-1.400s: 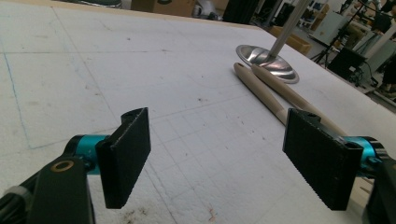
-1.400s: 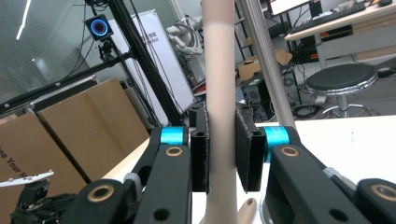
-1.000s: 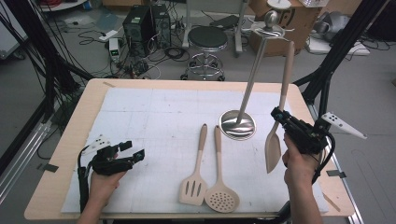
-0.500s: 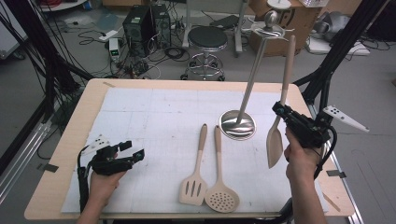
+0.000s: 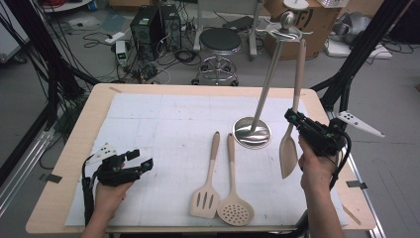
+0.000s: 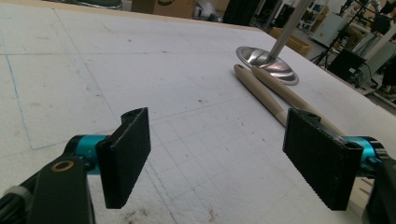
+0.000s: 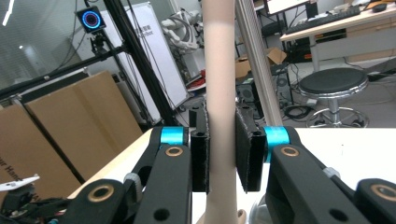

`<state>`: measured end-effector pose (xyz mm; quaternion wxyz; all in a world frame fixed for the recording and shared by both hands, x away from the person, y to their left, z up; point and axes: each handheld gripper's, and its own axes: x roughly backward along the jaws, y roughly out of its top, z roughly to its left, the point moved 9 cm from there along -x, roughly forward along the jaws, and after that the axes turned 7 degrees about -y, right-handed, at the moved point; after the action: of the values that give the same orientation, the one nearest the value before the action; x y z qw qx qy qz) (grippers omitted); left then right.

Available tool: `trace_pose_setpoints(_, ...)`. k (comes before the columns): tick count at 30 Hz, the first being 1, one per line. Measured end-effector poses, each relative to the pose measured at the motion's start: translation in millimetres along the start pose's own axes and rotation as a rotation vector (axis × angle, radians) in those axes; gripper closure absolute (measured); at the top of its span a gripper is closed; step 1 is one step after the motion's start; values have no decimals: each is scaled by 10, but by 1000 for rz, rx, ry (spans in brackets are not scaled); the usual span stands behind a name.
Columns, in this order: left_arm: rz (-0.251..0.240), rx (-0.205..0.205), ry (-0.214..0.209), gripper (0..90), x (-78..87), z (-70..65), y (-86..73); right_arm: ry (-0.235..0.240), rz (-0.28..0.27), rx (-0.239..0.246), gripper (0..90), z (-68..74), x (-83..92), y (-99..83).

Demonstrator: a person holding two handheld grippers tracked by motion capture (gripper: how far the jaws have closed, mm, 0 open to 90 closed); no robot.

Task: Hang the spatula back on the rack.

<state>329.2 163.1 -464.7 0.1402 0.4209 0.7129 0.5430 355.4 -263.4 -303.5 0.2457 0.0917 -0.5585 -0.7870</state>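
Near the front left corner of the tabletop (image 5: 74, 148), the left gripper (image 5: 141, 161) rests with its jaws wide apart and nothing between them. Near the front edge lie a slotted turner (image 5: 208, 183) and a skimmer (image 5: 234, 196), handles pointing to the back. At the right edge, the right gripper (image 5: 293, 119) is clamped on a spoon (image 5: 292, 134), held almost upright above the tabletop, bowl down, beside a metal stand (image 5: 252, 131).
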Motion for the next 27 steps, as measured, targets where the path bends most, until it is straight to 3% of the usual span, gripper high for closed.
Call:
trace_pose_setpoints(12, -2, 4, -1, 239, 5, -1, 2, -28, -7, 32, 779, 174, -97, -140)
trace_pose_setpoints(16, -3, 2, -2, 239, 4, -2, 3, -46, -12, 67, 777, 233, -109, -156)
trace_pose_setpoints(27, -4, 1, 1, 239, 7, 5, 6, -97, -23, 85, 777, 267, -147, -129)
